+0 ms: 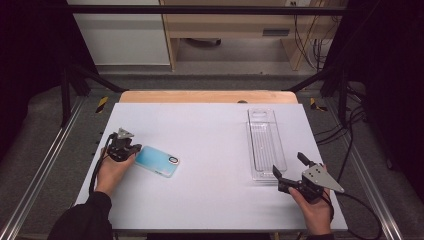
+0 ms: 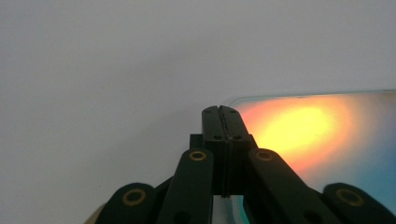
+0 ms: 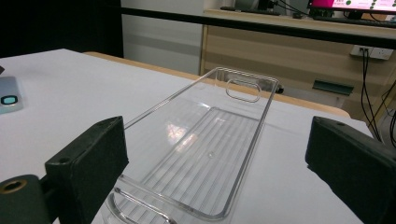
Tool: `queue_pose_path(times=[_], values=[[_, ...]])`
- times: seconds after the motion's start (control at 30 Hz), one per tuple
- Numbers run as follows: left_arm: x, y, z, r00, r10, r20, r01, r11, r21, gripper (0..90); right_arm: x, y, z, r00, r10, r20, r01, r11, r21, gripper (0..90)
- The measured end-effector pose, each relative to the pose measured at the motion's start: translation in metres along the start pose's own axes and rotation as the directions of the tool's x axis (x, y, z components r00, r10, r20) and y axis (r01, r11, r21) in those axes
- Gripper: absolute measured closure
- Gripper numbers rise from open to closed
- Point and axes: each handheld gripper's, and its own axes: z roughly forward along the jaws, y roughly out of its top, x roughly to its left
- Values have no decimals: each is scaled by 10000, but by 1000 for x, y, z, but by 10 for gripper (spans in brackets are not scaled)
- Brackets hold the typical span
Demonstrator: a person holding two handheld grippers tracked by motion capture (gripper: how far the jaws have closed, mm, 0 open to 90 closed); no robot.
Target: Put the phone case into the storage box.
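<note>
A light blue phone (image 1: 157, 161) lies flat on the white table (image 1: 210, 125), left of centre. My left gripper (image 1: 130, 151) is at the phone's left end with its jaws shut together and nothing between them. In the left gripper view its tips (image 2: 221, 113) rest by the edge of the phone (image 2: 322, 140), whose glossy surface reflects an orange glow. A clear plastic tray (image 1: 266, 145) lies lengthwise at the right. My right gripper (image 1: 289, 164) hovers open at the tray's near end. Its fingers (image 3: 88, 163) stand wide on either side of the tray (image 3: 210, 135).
The table's wooden back edge (image 1: 207, 96) borders a metal frame with black bars (image 1: 200, 9). Cables (image 1: 345, 130) hang off the right side. A wooden desk (image 3: 299, 42) stands behind. The phone (image 3: 8, 95) shows far left in the right gripper view.
</note>
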Motion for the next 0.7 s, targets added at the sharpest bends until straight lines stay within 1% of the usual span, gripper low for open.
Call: queue_pose_path(times=[0.03, 0.07, 0.17, 0.23, 0.27, 0.3, 0.33, 0.37, 0.43, 0.47, 0.5, 0.53, 0.6, 0.63, 0.67, 0.7], values=[[-4, 0, 0, 9999, 97, 110, -98, 9999, 33, 899, 0, 0, 0, 10000, 43, 9, -42, 10000, -17, 59], [-4, 0, 0, 9999, 97, 110, -98, 9999, 33, 899, 0, 0, 0, 10000, 43, 9, -42, 10000, -17, 59], [-11, 0, -1, 9993, 170, 320, -173, 9998, 91, 899, -1, 0, 0, 10000, 44, 16, -44, 10000, 2, 59], [-23, -1, -2, 9983, 214, 545, -214, 9998, 3, 899, 0, 0, 0, 10000, 66, -5, -66, 10000, 11, 59], [-23, -1, -2, 9983, 214, 545, -214, 9998, 3, 899, 0, 0, 0, 10000, 66, -5, -66, 10000, 11, 59], [-30, -3, -3, 9976, 202, 659, -196, 9998, -93, 900, 0, 0, 0, 10000, 38, -8, -38, 10000, 4, 59], [-30, -3, -3, 9976, 202, 659, -196, 9998, -93, 899, 0, 0, 0, 10000, 38, -8, -38, 10000, 4, 59], [-33, -4, -4, 9973, 231, 696, -225, 9997, -100, 899, 0, 0, 0, 10000, 51, -5, -51, 10000, 5, 59], [-44, -5, -6, 9959, 451, 789, -439, 9989, -171, 900, -1, 0, -1, 10000, 76, -9, -76, 10000, -40, 59], [-44, -5, -6, 9959, 451, 789, -439, 9989, -171, 900, -1, 0, -1, 10000, 76, -9, -76, 10000, -40, 59], [-50, -6, -8, 9946, 485, 921, -469, 9987, -199, 900, -1, 0, -1, 9999, 107, -21, -107, 9999, -58, 59], [-50, -6, -8, 9946, 485, 921, -469, 9987, -199, 900, -1, 0, -1, 9999, 107, -21, -107, 9999, -58, 59], [-55, -6, -8, 9933, 582, 1000, -566, 9982, -189, 900, 0, 0, -1, 9999, 121, -34, -121, 9999, -48, 59], [-59, -6, -8, 9931, 566, 1030, -550, 9983, -185, 900, 0, 1, 0, 9999, 87, -58, -88, 9999, -71, 59], [-59, -6, -8, 9931, 566, 1030, -550, 9983, -185, 900, 0, 1, -1, 9999, 90, -57, -90, 9999, -69, 59], [-62, -5, -8, 9920, 420, 1189, -406, 9991, -140, 900, 0, 1, -1, 9999, 92, -41, -93, 9999, -61, 59]])
